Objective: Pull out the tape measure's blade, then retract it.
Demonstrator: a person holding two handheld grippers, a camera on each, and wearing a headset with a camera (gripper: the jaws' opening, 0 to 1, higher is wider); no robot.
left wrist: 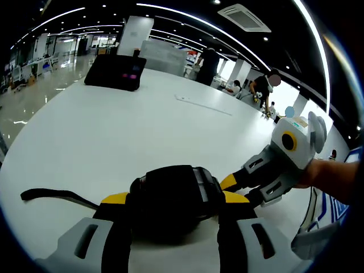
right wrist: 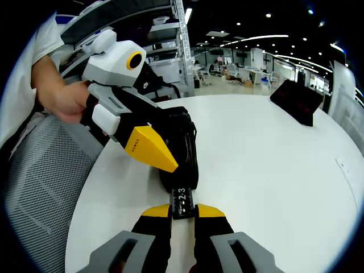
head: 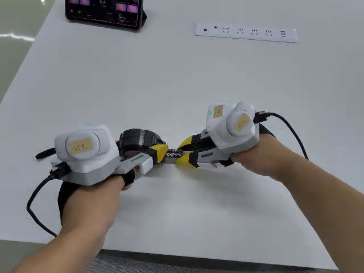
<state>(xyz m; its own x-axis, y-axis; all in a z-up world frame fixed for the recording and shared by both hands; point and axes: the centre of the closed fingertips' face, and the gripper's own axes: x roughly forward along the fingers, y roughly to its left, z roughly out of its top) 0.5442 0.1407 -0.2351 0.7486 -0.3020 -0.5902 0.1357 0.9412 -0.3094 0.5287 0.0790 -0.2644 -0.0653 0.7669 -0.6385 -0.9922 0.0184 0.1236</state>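
A black tape measure (head: 138,140) rests on the white table (head: 170,74), and my left gripper (head: 152,154) is shut on its body (left wrist: 173,199). In the right gripper view the tape measure case (right wrist: 181,145) lies just ahead, with a short length of blade (right wrist: 182,200) showing printed numbers. My right gripper (right wrist: 183,214) is shut on the blade tip, close to the case. From the head camera, the right gripper (head: 181,155) meets the left one nose to nose, with only a small stretch of blade (head: 173,153) between them. A black wrist strap (left wrist: 54,195) trails off the case.
A dark tablet (head: 105,11) stands at the table's far left and a white power strip (head: 245,31) lies at the far right. Black cables (head: 34,199) run from both grippers. A mesh chair (right wrist: 45,187) sits beside the table's near edge.
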